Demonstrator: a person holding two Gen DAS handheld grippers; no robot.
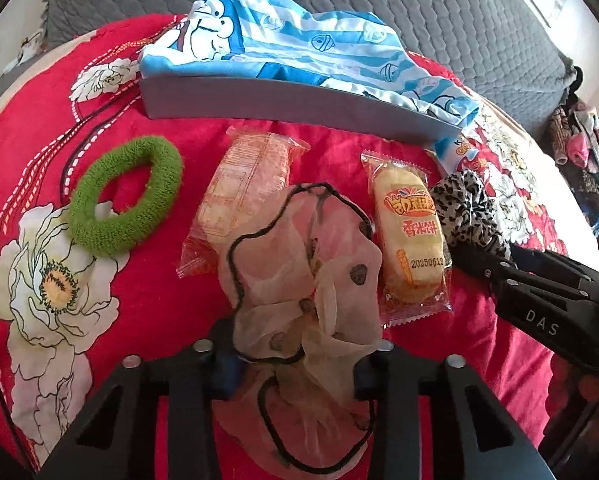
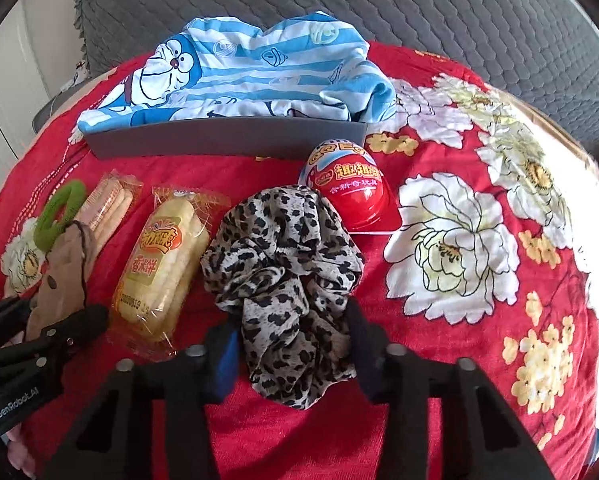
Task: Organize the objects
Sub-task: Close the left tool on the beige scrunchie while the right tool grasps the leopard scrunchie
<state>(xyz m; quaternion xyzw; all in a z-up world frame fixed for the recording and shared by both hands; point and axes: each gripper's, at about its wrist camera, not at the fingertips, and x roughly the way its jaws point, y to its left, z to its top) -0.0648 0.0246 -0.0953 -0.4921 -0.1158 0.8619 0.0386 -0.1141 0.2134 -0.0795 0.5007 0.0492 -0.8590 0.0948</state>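
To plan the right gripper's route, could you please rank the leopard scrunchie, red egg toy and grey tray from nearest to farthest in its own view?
1. Leopard scrunchie: pinched in the right gripper.
2. Red egg toy: just beyond, slightly right.
3. Grey tray: farthest, at the back, under striped cloth.

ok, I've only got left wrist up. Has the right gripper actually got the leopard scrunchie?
Observer: Yes. In the right wrist view the right gripper has both pads pressed into the leopard scrunchie.
Operator: And the blue-white thing by the tray corner?
Observer: A red egg-shaped toy pack, lying just beyond the scrunchie, in front of the grey tray.
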